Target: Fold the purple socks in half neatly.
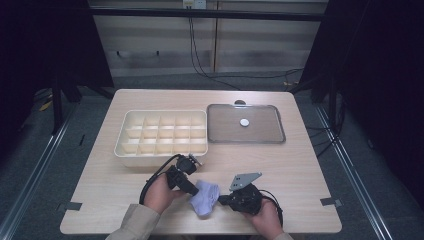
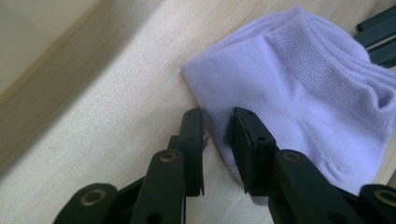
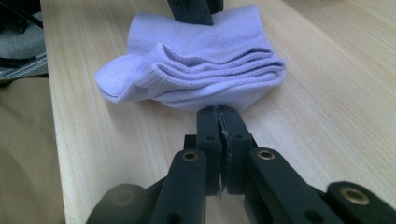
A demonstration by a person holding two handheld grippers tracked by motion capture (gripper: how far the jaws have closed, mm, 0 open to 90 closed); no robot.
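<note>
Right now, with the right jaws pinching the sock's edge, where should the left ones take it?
At the sock's folded corner nearest the left gripper, coming in low along the table. That edge lies thin and flat between the open jaws; the bulkier ribbed cuff is farther off.

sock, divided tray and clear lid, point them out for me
sock [image 1: 205,196], high view, on its folded middle
divided tray [image 1: 131,118], high view, on its far left rim
clear lid [image 1: 265,131], high view, on its bare panel

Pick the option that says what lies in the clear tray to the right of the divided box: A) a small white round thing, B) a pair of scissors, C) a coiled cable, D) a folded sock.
A: the high view shows a small white round thing alone inside the clear tray, which sits beside the divided box.
</note>
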